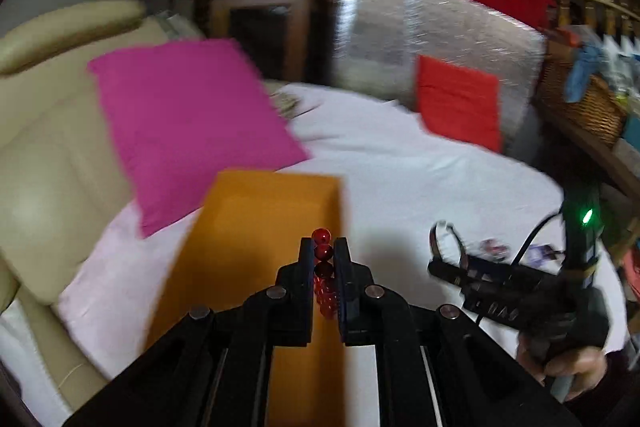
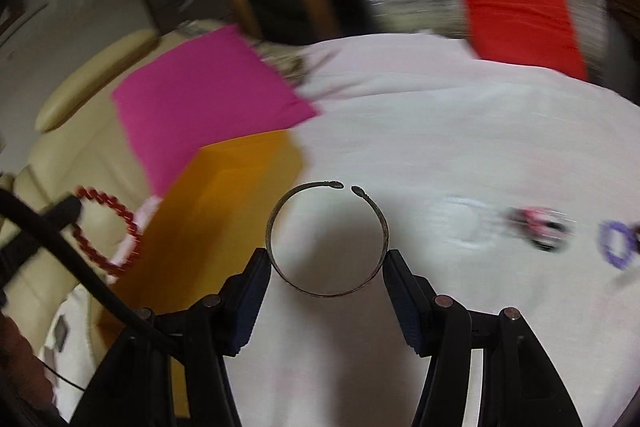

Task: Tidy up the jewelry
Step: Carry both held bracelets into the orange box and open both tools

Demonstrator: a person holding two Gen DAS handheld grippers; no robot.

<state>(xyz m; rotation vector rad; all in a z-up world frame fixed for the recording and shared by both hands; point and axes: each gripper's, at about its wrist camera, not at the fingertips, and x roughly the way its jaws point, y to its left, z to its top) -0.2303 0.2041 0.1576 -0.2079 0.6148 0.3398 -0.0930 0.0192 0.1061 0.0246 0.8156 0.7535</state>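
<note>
My left gripper (image 1: 323, 247) is shut on a red bead bracelet (image 1: 322, 251), held above an orange box (image 1: 256, 247) on the white sheet. The bracelet also shows in the right wrist view (image 2: 116, 231), hanging from the left gripper's tip at the far left. My right gripper (image 2: 326, 259) grips an open metal bangle (image 2: 280, 207) across its width, above the sheet beside the orange box (image 2: 224, 195). In the left wrist view the right gripper (image 1: 448, 247) with the bangle (image 1: 434, 239) is at the right.
A white sheet (image 2: 440, 131) covers the bed. A pink cushion (image 1: 188, 123) and a red cushion (image 1: 460, 103) lie on it. A pink-black bracelet (image 2: 540, 223) and a purple bracelet (image 2: 616, 243) lie at the right. A beige leather seat (image 1: 44, 147) is left, a wicker basket (image 1: 588, 107) right.
</note>
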